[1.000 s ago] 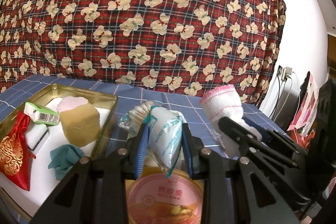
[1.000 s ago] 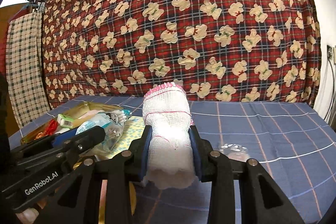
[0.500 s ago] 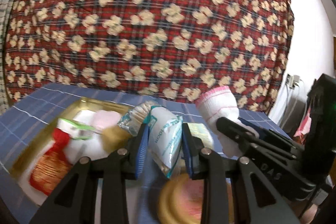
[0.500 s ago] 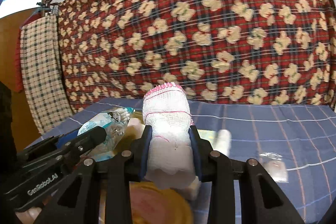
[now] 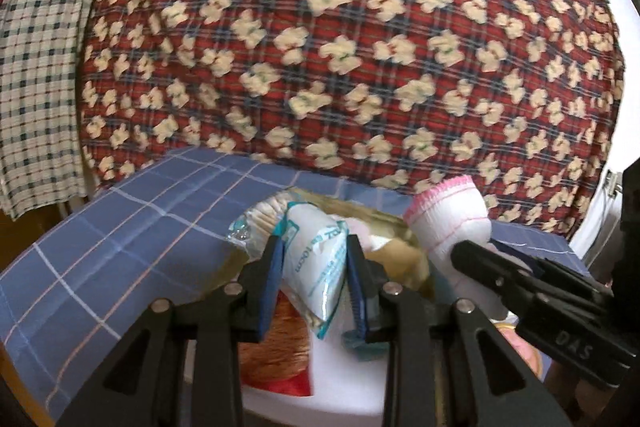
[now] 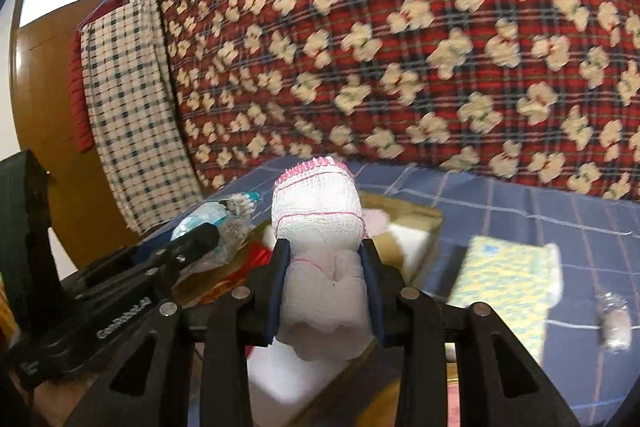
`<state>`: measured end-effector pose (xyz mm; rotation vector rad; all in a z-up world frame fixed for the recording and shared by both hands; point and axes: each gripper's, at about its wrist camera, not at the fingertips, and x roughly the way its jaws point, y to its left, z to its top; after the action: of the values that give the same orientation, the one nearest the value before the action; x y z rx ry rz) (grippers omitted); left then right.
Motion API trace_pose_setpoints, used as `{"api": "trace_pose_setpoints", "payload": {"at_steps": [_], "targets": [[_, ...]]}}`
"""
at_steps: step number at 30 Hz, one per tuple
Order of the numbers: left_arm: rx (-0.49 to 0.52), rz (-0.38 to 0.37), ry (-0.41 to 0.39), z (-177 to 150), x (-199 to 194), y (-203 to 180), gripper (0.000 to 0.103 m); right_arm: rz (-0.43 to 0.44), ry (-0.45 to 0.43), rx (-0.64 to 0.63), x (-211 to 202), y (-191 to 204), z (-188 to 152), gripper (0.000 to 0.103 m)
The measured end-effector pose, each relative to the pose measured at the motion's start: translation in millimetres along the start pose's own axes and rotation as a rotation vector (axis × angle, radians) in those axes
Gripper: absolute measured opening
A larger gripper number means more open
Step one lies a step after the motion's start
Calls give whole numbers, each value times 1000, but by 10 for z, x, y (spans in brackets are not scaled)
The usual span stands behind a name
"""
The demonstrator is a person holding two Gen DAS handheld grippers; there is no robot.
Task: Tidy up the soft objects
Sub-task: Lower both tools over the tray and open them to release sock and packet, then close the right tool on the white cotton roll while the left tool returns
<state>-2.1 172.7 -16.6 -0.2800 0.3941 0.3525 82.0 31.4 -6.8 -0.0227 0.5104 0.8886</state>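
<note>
Above the gold tray now, both grippers hold their loads.

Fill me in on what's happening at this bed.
A person is working two hand-held tongs over a blue checked sheet. The left tongs are clamped on a white plastic packet, and the right tongs are clamped on a rolled white cloth with pink trim. Both are held above a gold tin that already holds a white block, a red pouch and other soft items. Neither item has been let go yet. A yellow sponge lies on the sheet beside the tin.
</note>
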Motion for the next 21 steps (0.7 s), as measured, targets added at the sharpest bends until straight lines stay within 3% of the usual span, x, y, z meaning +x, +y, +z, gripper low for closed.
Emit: {"api": "trace_pose_setpoints", "payload": {"at_steps": [8, 11, 12, 15, 21], "targets": [[8, 31, 56, -83, 109, 110, 31, 36, 97, -8, 267, 171, -107, 37], [6, 46, 61, -89, 98, 126, 39, 51, 119, 1, 308, 180, -140, 45], [8, 57, 58, -84, 91, 131, 52, 53, 115, 7, 293, 176, -143, 48], [4, 85, 35, -70, 22, 150, 73, 53, 91, 16, 203, 139, -129, 56], [15, 49, 16, -66, -51, -7, 77, 39, 46, 47, -63, -52, -105, 59]]}}
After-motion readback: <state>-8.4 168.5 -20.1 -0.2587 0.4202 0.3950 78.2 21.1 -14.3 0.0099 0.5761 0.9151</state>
